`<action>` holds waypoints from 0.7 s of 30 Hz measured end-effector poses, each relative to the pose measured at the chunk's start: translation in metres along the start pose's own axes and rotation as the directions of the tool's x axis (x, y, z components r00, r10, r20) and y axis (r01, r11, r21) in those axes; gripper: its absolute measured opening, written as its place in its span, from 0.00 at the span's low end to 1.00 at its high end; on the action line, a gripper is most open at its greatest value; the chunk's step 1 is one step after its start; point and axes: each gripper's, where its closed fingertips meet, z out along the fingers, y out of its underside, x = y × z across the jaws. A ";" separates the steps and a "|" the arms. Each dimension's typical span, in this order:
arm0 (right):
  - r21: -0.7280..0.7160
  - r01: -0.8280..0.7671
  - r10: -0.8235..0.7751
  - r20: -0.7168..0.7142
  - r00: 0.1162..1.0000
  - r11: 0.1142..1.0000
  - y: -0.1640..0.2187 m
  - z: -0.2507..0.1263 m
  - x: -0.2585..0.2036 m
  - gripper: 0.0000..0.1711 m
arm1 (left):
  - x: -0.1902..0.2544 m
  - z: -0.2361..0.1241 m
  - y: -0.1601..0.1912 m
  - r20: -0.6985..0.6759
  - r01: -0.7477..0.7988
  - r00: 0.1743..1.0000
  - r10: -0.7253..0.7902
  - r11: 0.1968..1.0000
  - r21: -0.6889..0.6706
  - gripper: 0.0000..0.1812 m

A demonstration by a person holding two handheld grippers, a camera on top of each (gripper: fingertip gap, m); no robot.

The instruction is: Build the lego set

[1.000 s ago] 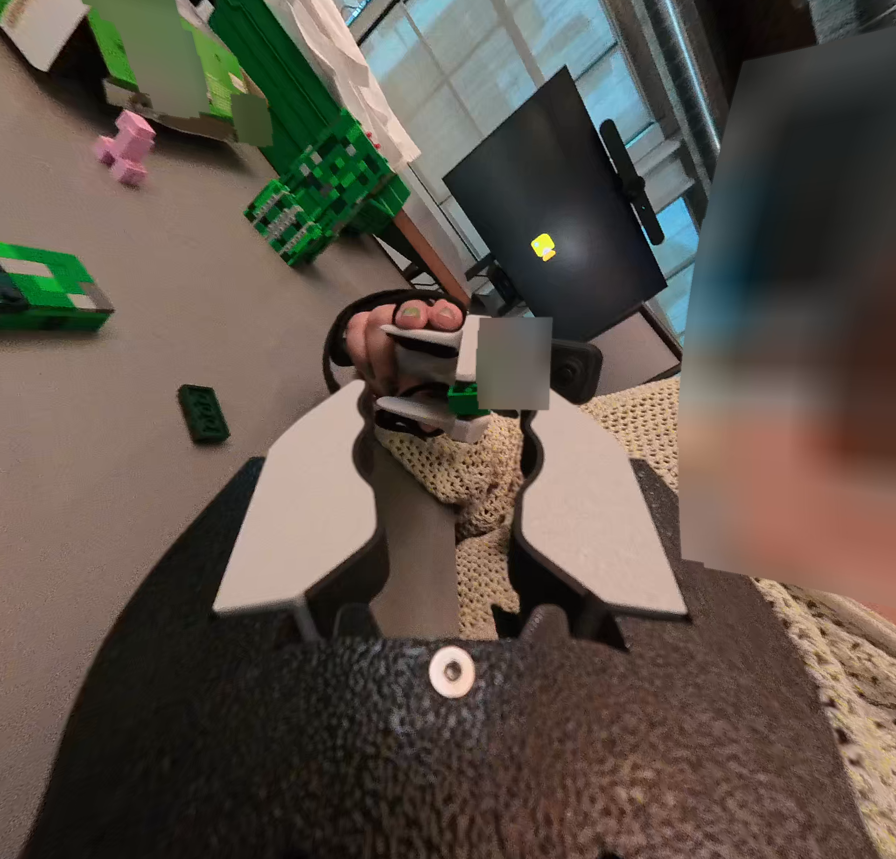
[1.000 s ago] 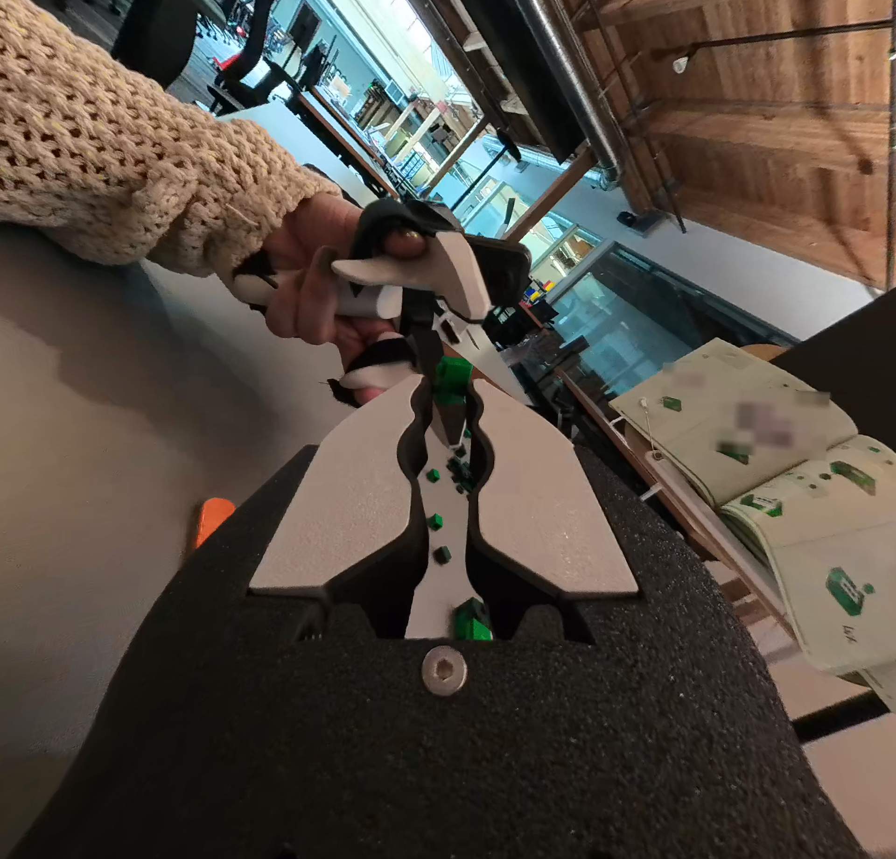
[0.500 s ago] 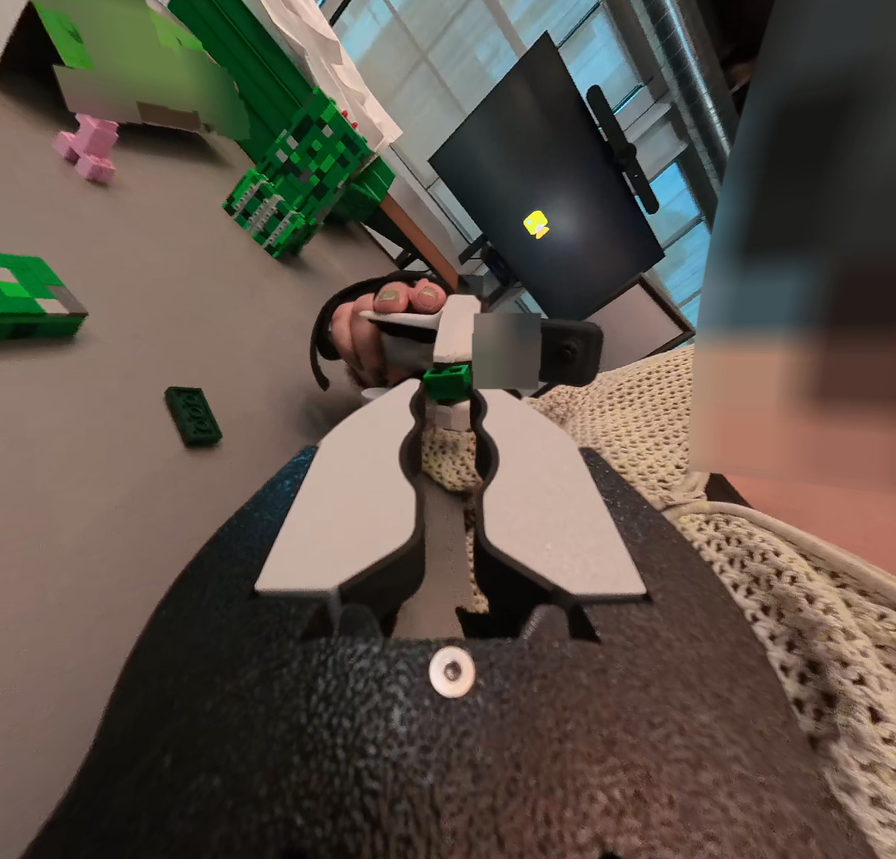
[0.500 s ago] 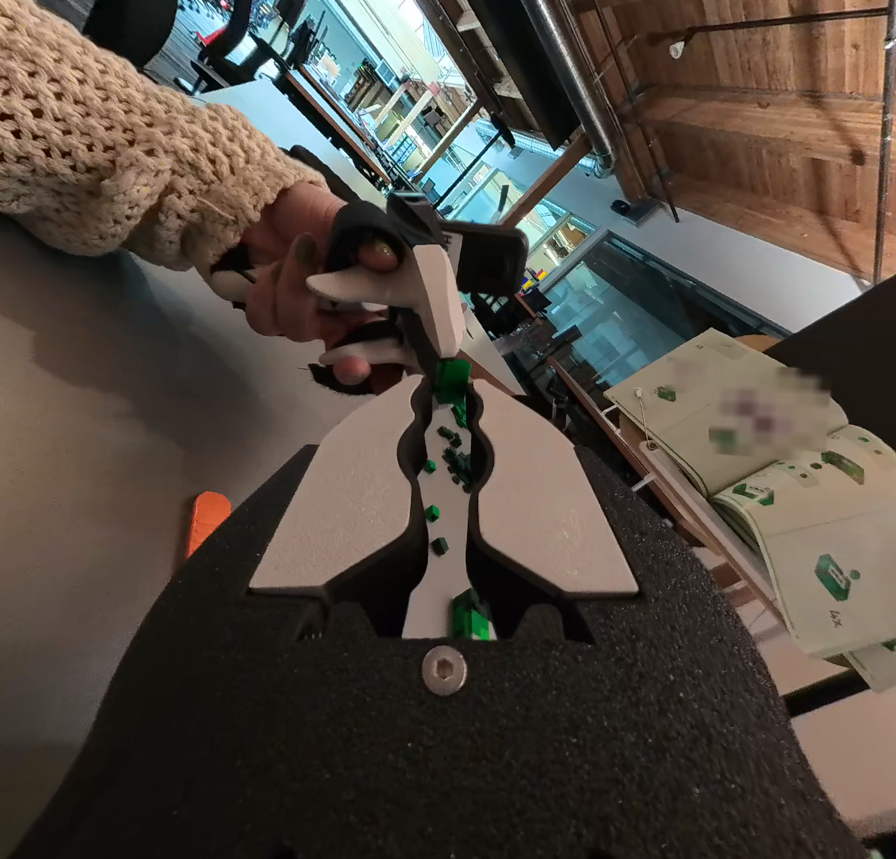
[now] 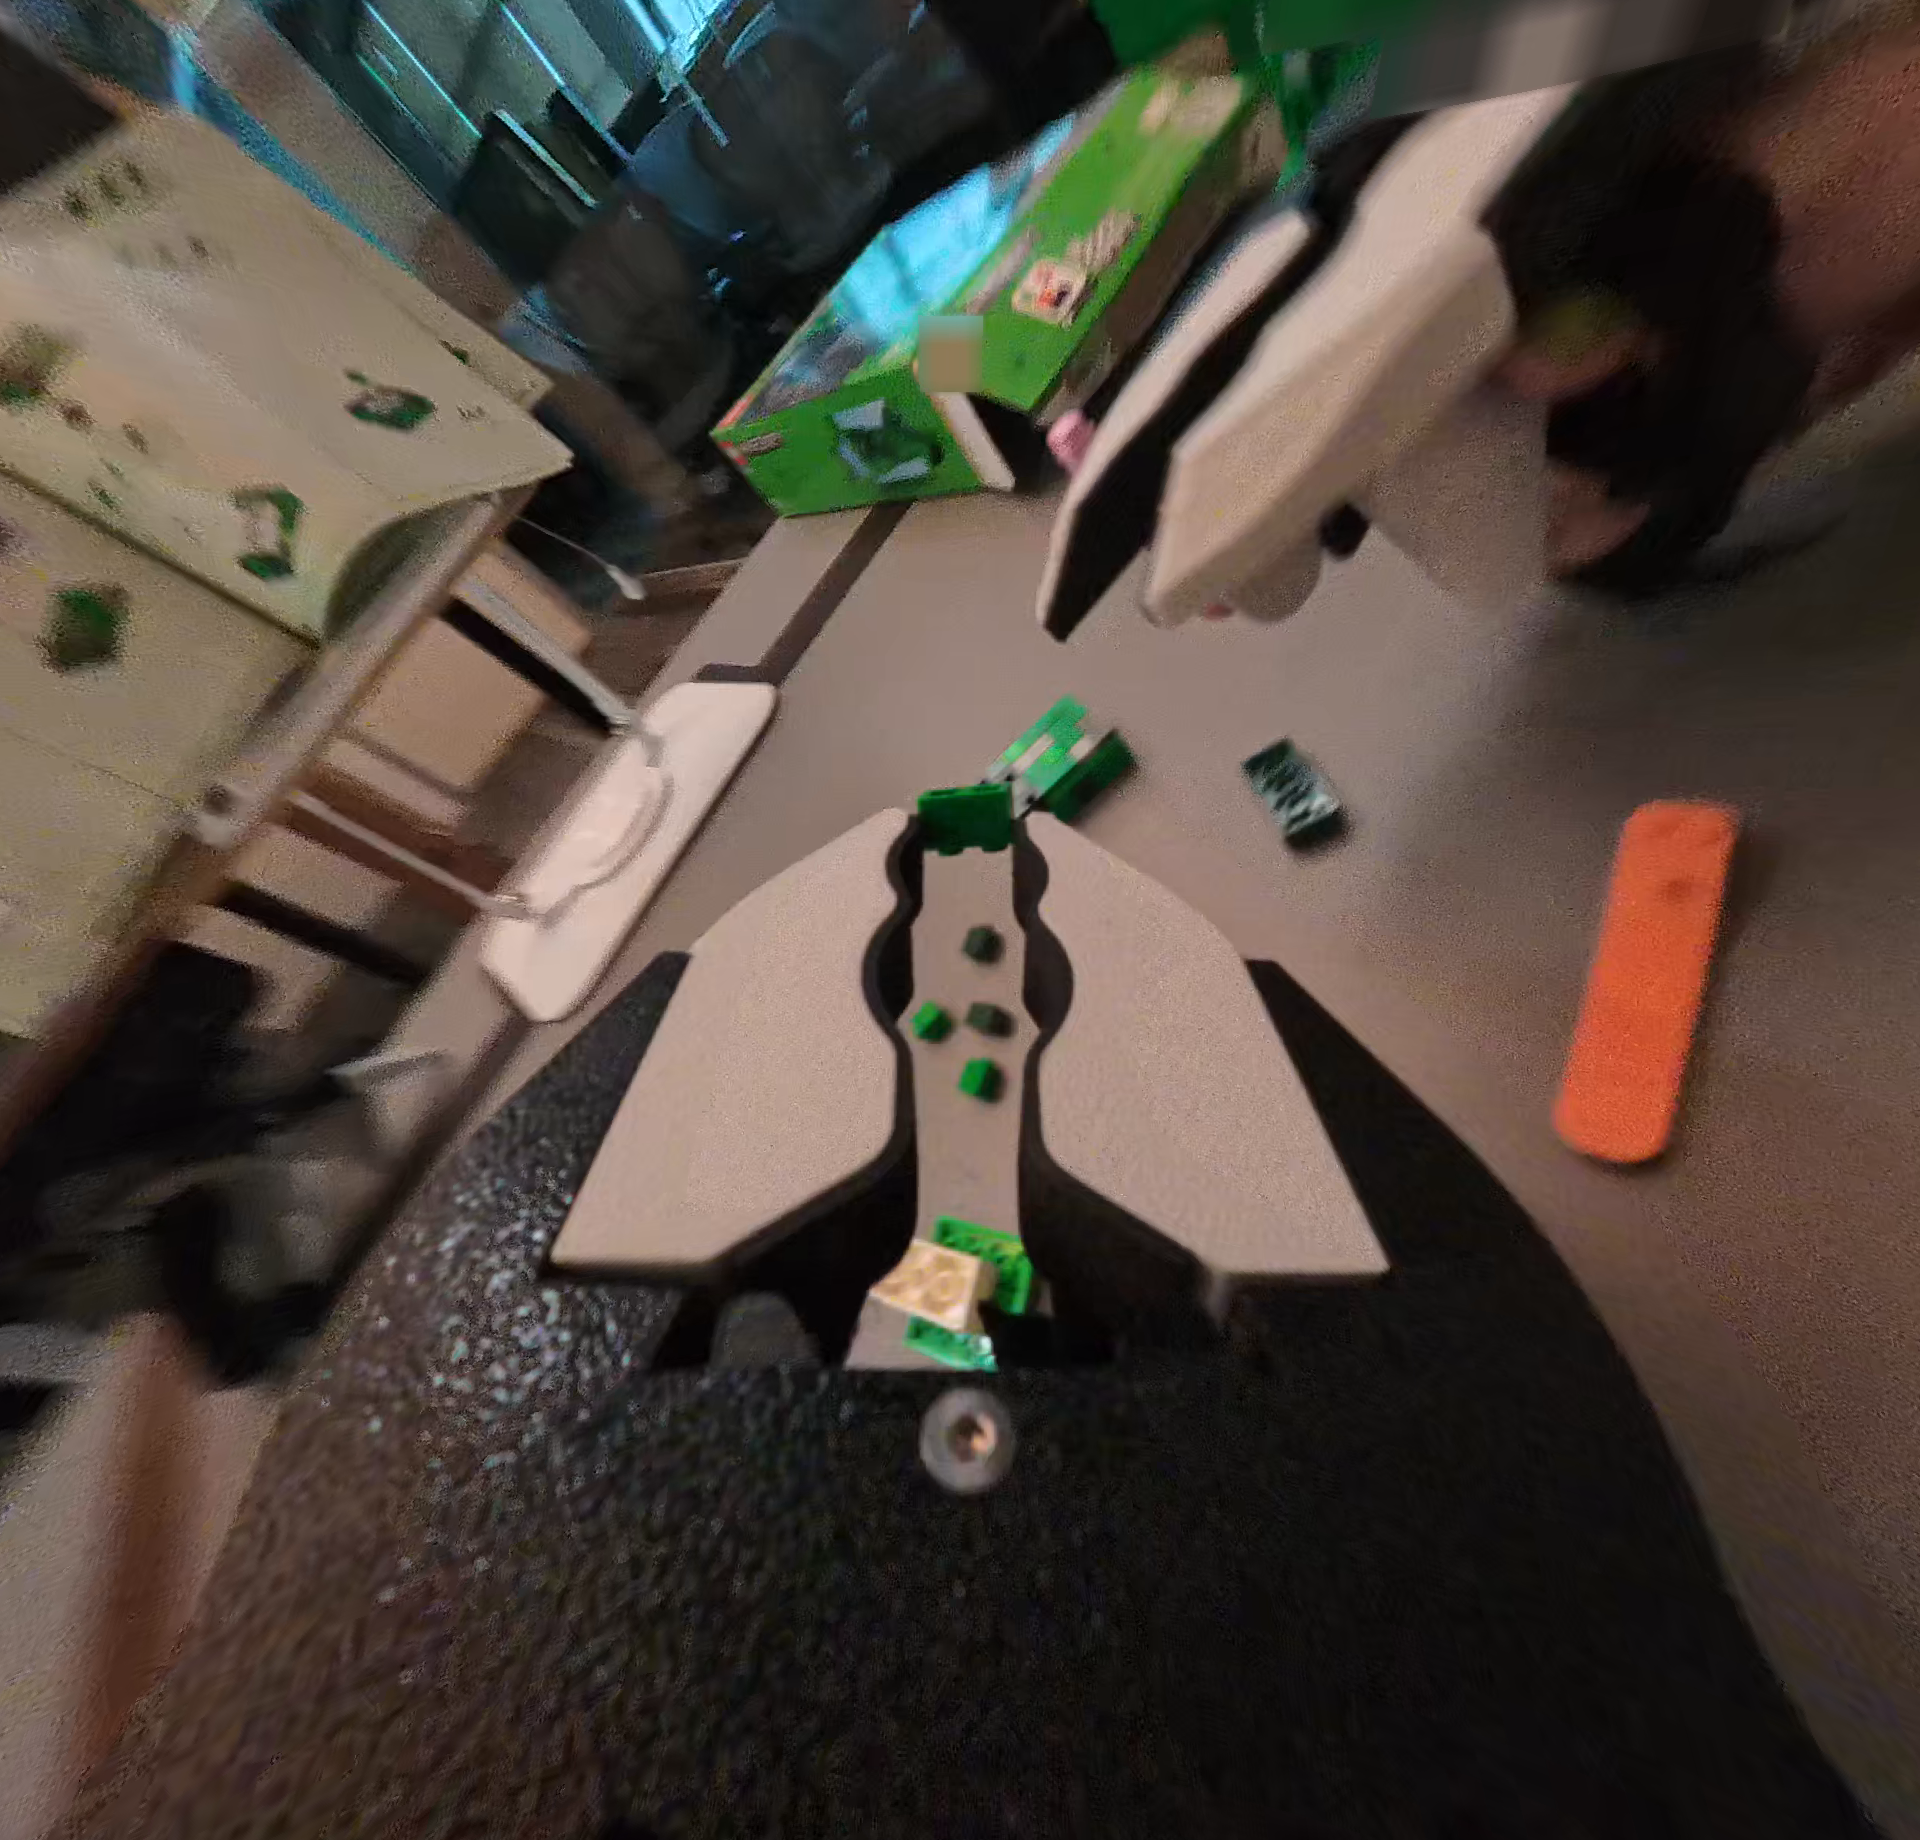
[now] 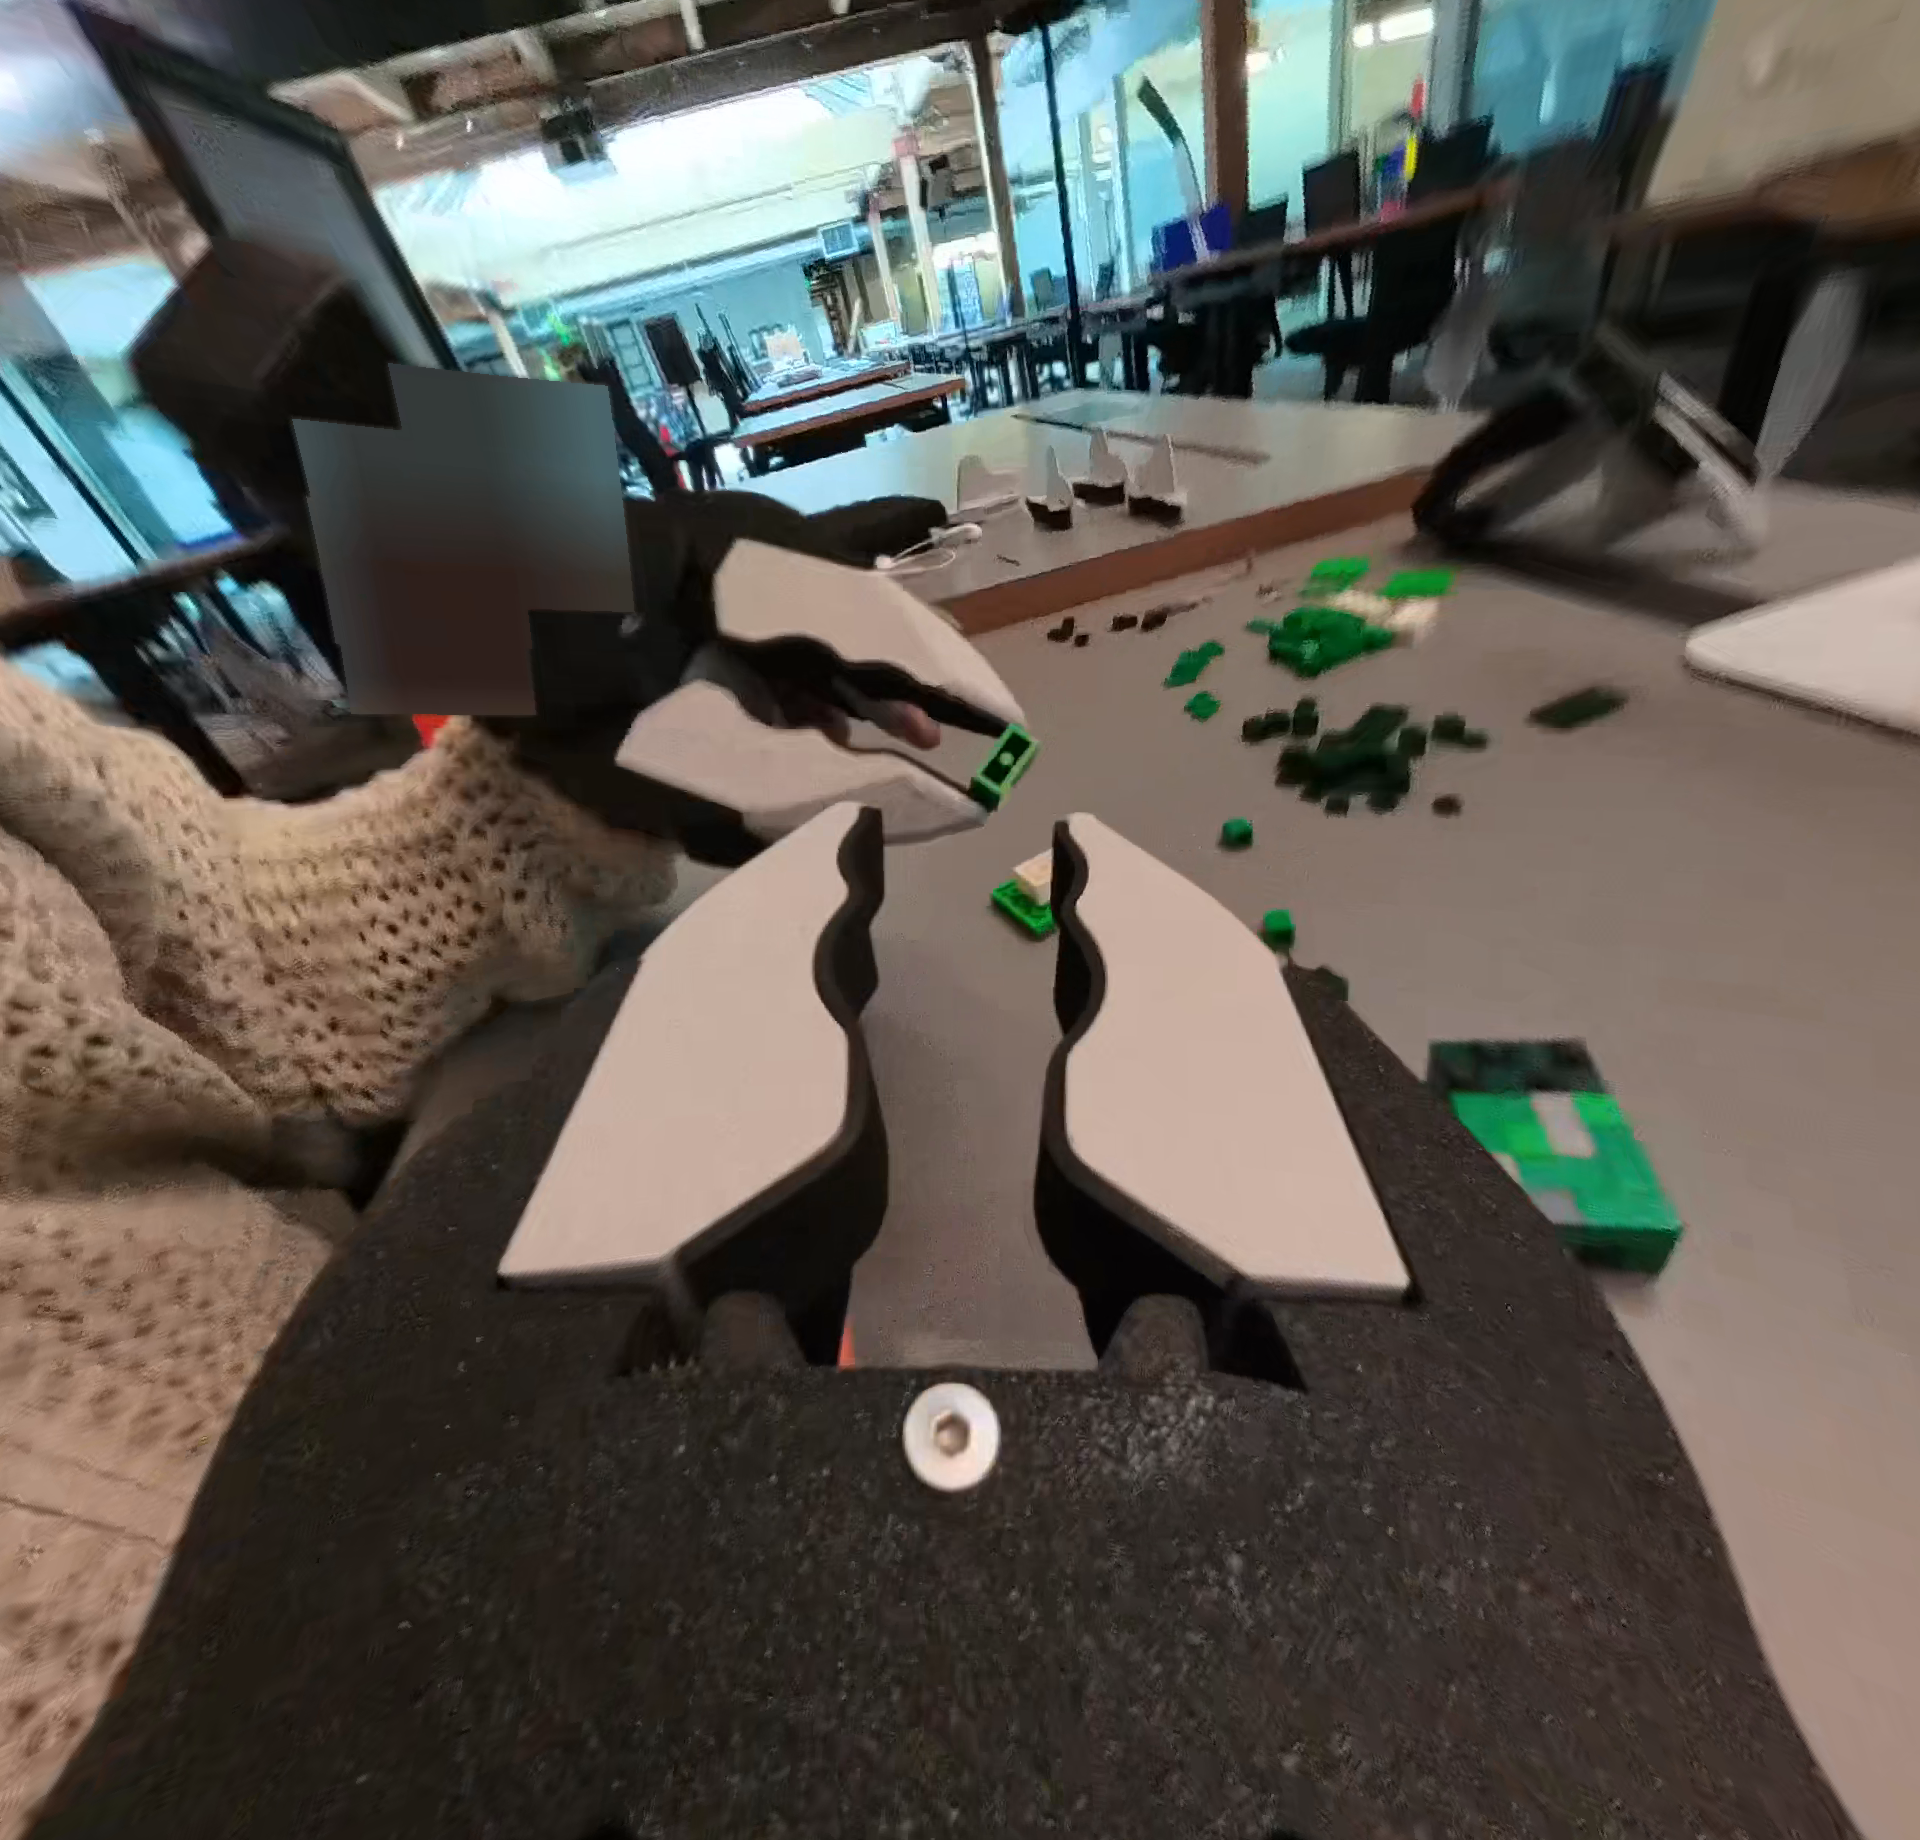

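My left gripper (image 5: pixel 964 834) is shut on a small green brick (image 5: pixel 964 814), held at its fingertips above the grey table (image 5: pixel 1351 959). The right wrist view shows the same gripper (image 6: pixel 987 770) and brick (image 6: pixel 1004 762) just beyond my right fingertips. My right gripper (image 6: pixel 966 845) is open and empty. It also shows at the upper right of the left wrist view (image 5: pixel 1122 585). A small tan-on-green assembly (image 6: pixel 1023 897) lies on the table just past my right gripper, and it also shows in the left wrist view (image 5: pixel 951 1291).
Loose green pieces lie in a pile (image 6: pixel 1340 741) at the far right. A green block assembly (image 6: pixel 1558 1156) sits near right. An orange separator tool (image 5: pixel 1647 980), a dark green plate (image 5: pixel 1294 803), a green box (image 5: pixel 997 336) and an open instruction booklet (image 5: pixel 208 440) surround the work area.
Both grippers were pinching the green brick together in the air. The right one has let go and opened. The left keeps the brick, and both views have swung down toward the table.
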 end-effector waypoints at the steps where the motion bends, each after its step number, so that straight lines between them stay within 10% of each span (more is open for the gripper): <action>1: -0.014 -0.046 0.046 -0.002 0.999 0.999 0.004 0.001 0.003 0.18 | 0.002 0.003 0.004 0.029 -0.101 0.994 0.102 0.994 -0.036 0.09; 14: -0.142 -0.124 0.112 -0.089 0.990 0.982 0.030 0.008 0.015 0.10 | 0.025 0.017 -0.003 0.091 -0.424 0.899 0.429 0.903 -0.065 0.09; 21: -0.071 -0.020 0.018 -0.029 0.999 0.997 0.012 -0.005 0.014 0.12 | 0.025 0.008 -0.015 -0.013 -0.165 0.986 0.167 0.981 0.101 0.09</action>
